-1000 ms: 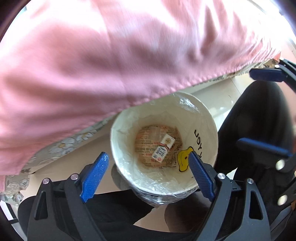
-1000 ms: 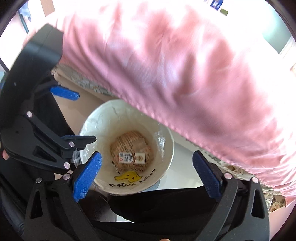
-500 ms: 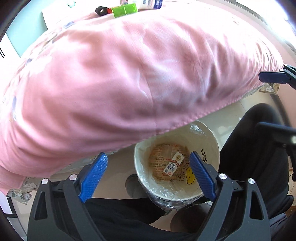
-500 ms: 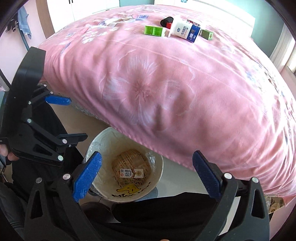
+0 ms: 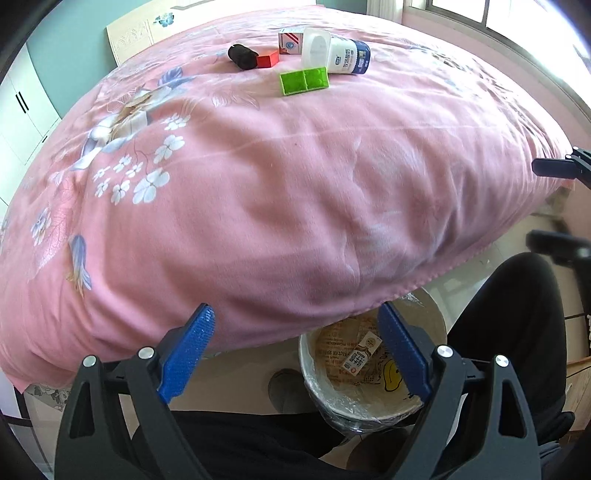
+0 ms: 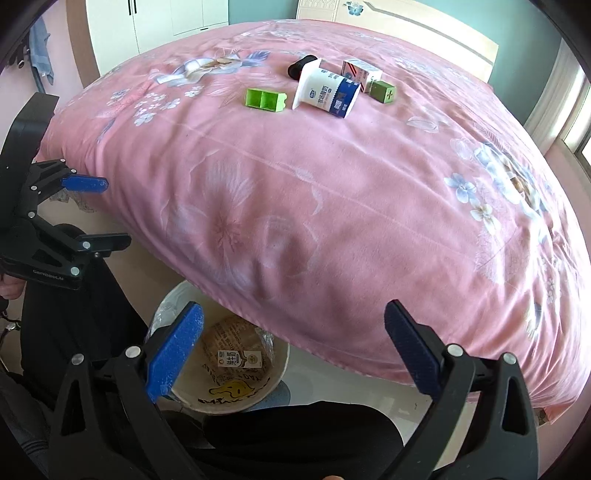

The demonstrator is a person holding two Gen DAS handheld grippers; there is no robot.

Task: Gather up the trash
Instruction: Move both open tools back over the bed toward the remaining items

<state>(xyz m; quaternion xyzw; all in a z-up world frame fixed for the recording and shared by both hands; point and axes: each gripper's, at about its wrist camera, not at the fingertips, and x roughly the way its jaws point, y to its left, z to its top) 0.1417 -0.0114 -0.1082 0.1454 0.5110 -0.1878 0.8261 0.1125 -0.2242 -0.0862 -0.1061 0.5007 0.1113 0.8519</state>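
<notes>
A white lined trash bin (image 5: pixel 428 325) (image 6: pixel 273 384) stands on the floor by the bed's near edge, with a small carton (image 5: pixel 362 356) (image 6: pixel 240 359) in it. On the pink bed lie a white and blue yogurt cup (image 5: pixel 338 51) (image 6: pixel 327 90), a green box (image 5: pixel 303 81) (image 6: pixel 265 99), a red and white carton (image 5: pixel 290 41) (image 6: pixel 360 74), a black object (image 5: pixel 242 56) (image 6: pixel 301 66), a red block (image 5: pixel 267 59) and a dark green cube (image 6: pixel 384 91). My left gripper (image 5: pixel 295 350) and right gripper (image 6: pixel 293 350) are both open and empty, held low in front of the bed.
The pink flowered bedspread (image 5: pixel 258 177) hangs over part of the bin. The person's dark trouser legs (image 5: pixel 509 325) flank the bin. The left gripper (image 6: pixel 79 214) shows at the left of the right wrist view. White cupboards (image 6: pixel 166 18) stand behind the bed.
Both grippers have risen and tilted up from above the bin. The bed top and the things on it have come into view. The bin has dropped to the bottom of both views.
</notes>
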